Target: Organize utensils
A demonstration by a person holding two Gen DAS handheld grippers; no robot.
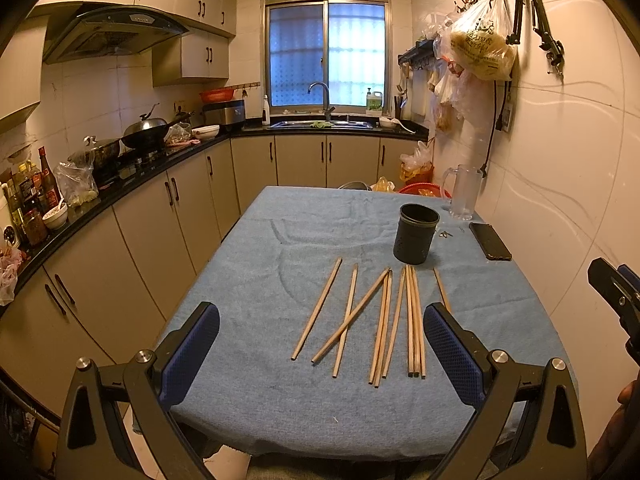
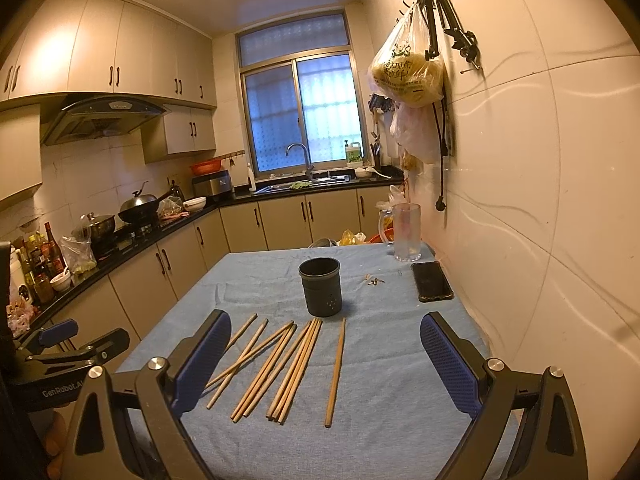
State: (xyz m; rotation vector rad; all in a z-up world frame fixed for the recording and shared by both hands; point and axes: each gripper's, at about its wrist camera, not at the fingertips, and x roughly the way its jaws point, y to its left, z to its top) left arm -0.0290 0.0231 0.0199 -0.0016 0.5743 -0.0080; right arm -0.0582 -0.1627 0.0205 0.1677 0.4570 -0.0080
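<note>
My left claw and right claw gape empty | wooden chopsticks lie loose on tabletop, black holder at 12 o'clock | light, stiff, roll-prone; I'd pinch mid-shaft.

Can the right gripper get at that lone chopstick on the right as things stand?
Probably yes. The right gripper is open and empty, and the lone chopstick lies between its fingers' line of approach, apart from the other chopsticks, with only bare blue cloth around it.
</note>
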